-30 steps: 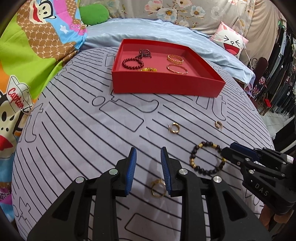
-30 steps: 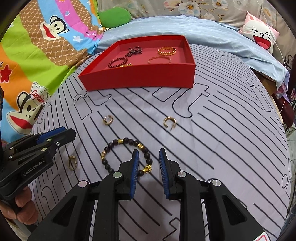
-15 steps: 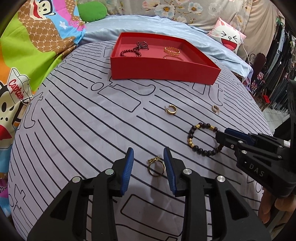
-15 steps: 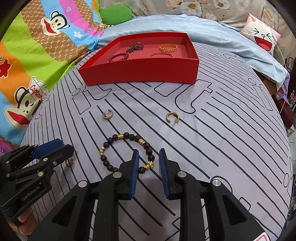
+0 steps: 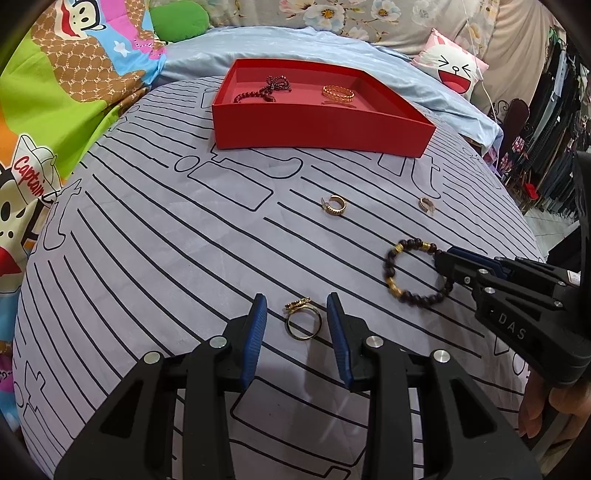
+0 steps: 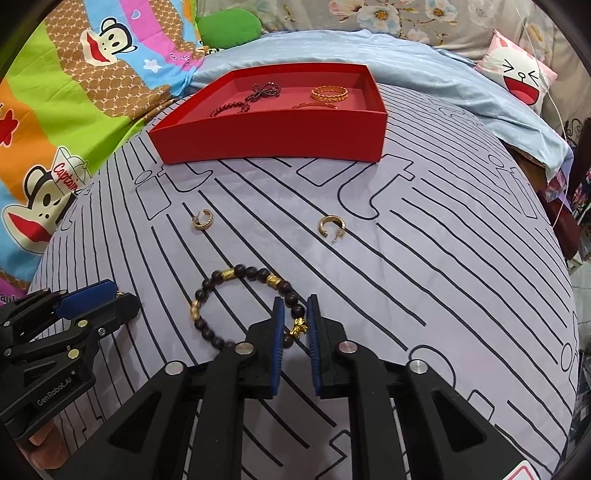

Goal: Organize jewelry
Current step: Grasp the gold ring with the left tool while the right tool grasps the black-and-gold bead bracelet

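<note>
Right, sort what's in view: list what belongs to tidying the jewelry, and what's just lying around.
Belongs to the job:
red tray
gold ring, between the left gripper fingers
beaded bracelet, at the right gripper
two gold earrings

Just lying about:
cartoon blanket
green cushion
smiley pillow

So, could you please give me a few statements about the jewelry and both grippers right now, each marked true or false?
1. A gold ring lies between the open fingers of the left hand-held gripper. True.
2. The right hand-held gripper straddles the beaded bracelet at its gold charm. True.
3. The red box is empty. False: it holds dark beads and gold bangles.
4. Both gold hoop earrings lie in the box. False: they lie on the striped sheet.
5. The bracelet is lifted off the sheet. False: it lies flat.
</note>
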The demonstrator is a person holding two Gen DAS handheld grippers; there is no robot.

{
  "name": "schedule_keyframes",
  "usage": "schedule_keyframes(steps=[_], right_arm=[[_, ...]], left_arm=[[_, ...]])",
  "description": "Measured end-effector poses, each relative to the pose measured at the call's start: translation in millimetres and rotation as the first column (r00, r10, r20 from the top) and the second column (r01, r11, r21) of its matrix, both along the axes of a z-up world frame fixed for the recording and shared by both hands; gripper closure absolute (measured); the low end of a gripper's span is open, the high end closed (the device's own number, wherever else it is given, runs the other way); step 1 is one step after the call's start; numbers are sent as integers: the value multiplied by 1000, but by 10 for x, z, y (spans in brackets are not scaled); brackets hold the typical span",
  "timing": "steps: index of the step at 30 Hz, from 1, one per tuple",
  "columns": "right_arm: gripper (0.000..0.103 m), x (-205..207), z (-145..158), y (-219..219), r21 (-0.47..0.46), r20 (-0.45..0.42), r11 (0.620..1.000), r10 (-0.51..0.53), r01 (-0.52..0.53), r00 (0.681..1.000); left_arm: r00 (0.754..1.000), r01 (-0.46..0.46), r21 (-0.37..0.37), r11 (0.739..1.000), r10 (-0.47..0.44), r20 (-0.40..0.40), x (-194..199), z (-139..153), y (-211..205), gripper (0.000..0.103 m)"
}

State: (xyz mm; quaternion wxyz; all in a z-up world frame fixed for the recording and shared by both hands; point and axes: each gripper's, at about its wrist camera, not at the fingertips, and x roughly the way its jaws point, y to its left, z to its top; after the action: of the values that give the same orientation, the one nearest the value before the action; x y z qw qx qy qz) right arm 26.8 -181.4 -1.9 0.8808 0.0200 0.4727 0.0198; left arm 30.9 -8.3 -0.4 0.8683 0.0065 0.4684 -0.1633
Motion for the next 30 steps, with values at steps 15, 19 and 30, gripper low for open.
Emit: schedule_keyframes(steps=[15,19,30], right_arm=[[93,-106,1,-40,7,-2,1000,-19,19,1000],[93,-103,3,-44,9,-1,1000,-19,19,1000],[93,-130,3,-52,13,-2,1000,-22,22,1000]], left_arm=[[999,-23,27,999,22,33,-26,-26,-74,62],[999,-29,38,999,27,45,-29,-27,-28,73],[999,-17,27,999,16,51,-108,-30,87,84]])
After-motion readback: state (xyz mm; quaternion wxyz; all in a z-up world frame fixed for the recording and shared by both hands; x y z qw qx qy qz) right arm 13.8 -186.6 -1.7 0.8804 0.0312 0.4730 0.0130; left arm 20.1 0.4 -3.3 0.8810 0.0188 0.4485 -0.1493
